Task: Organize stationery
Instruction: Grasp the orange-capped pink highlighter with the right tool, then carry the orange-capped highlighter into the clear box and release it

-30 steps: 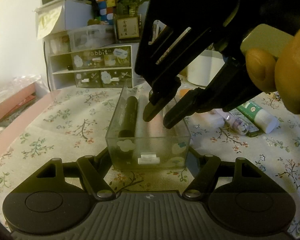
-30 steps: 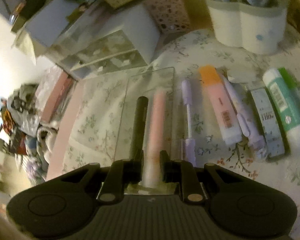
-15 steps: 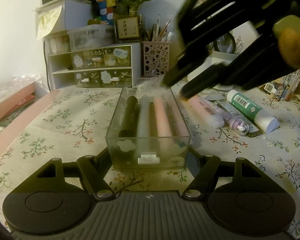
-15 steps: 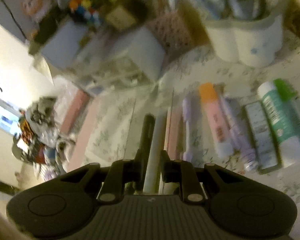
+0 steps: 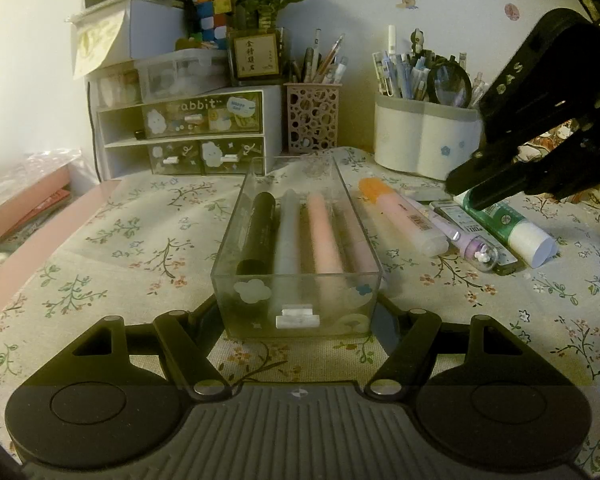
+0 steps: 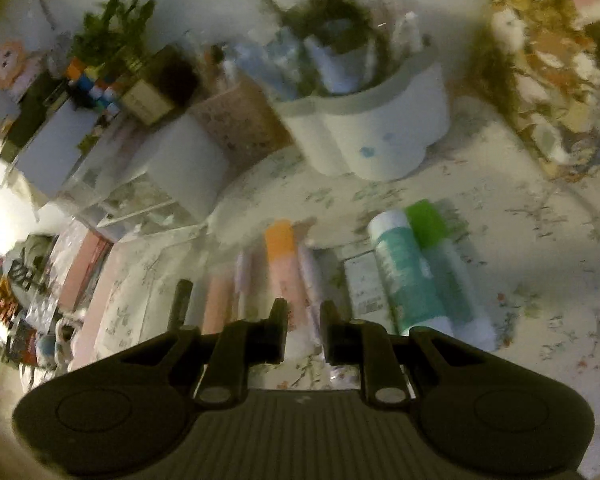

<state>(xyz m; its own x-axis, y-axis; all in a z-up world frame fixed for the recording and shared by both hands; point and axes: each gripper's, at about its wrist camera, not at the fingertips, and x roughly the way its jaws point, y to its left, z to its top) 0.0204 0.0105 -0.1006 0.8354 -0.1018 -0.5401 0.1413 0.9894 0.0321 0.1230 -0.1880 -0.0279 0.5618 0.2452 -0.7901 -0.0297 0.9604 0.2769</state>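
Four markers lie side by side in the clear tray [image 5: 296,280], long axes running away from the near wall: a black one [image 5: 258,236], a pale blue one [image 5: 287,236], a pink one [image 5: 325,236], and a fourth against the right wall that glare makes hard to read. The left gripper [image 5: 298,308] is spread wide, its fingers flanking the tray's near corners; whether they touch the walls I cannot tell. Right of the tray, on the floral cloth [image 5: 100,264], an orange-capped highlighter [image 5: 400,216], a purple pen [image 5: 456,236] and a green-labelled glue stick [image 5: 508,228] lie nearly parallel, angled toward the right. The right gripper [image 5: 460,192] hovers above the glue stick, covering its far end; its fingers sit part-open with nothing between them. Its own view is smeared with blur, the highlighter [image 6: 286,272] showing beyond the gap. Behind stand a white pen cup [image 5: 424,144] and small drawers [image 5: 188,136].
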